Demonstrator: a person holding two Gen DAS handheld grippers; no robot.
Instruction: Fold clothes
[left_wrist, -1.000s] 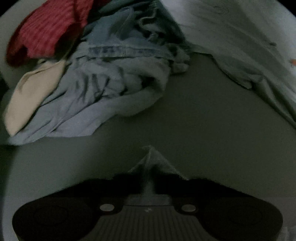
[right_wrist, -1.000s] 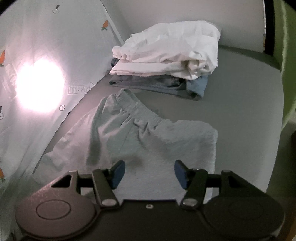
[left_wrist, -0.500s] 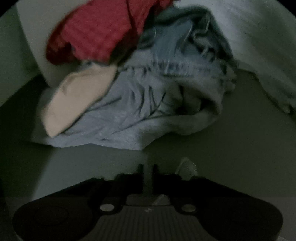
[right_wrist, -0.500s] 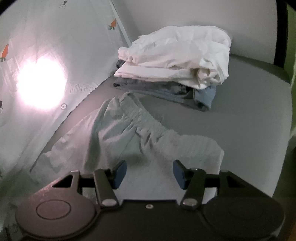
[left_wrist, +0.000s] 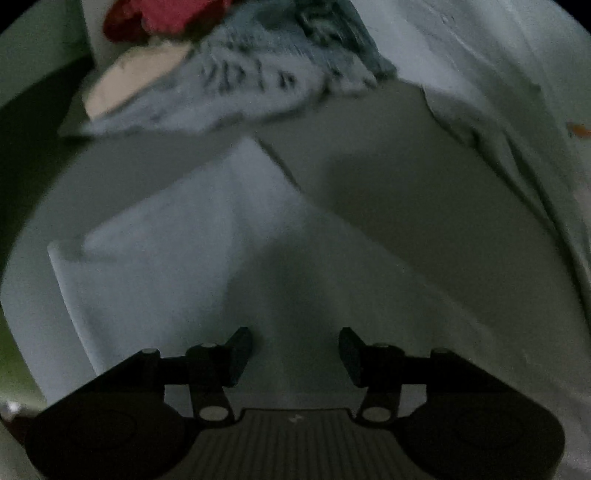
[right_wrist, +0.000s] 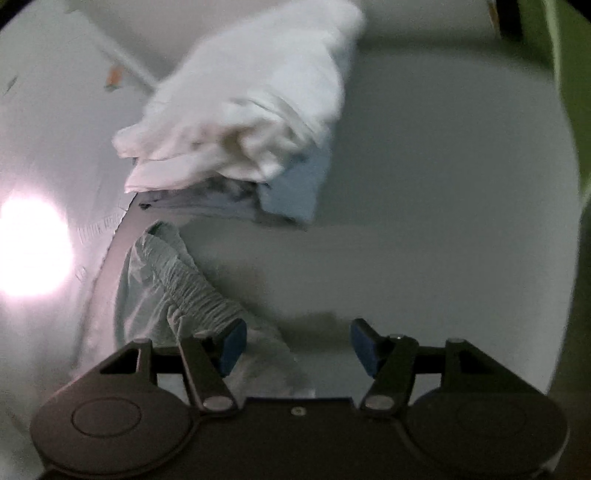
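Pale grey shorts (left_wrist: 192, 251) lie spread on the grey-green surface in the left wrist view. Over them hangs my left gripper (left_wrist: 295, 350), its jaws opening with nothing pinched between them. In the right wrist view the same shorts (right_wrist: 184, 288) show their gathered waistband at lower left. My right gripper (right_wrist: 297, 343) is low over the waistband end, its jaws opening; the left blue pad (right_wrist: 232, 345) is at the cloth's edge and the gap holds only bare surface. The view is blurred.
A heap of unfolded clothes (left_wrist: 236, 74), blue, cream and red, lies at the back in the left wrist view. A folded stack topped by white cloth (right_wrist: 240, 114) sits behind the shorts. A carrot-print sheet (left_wrist: 517, 110) hangs alongside, with a bright glare (right_wrist: 33, 251).
My left gripper let go of the cloth corner, opened and swung over the spread shorts. My right gripper dropped toward the waistband end and closer to the folded stack.
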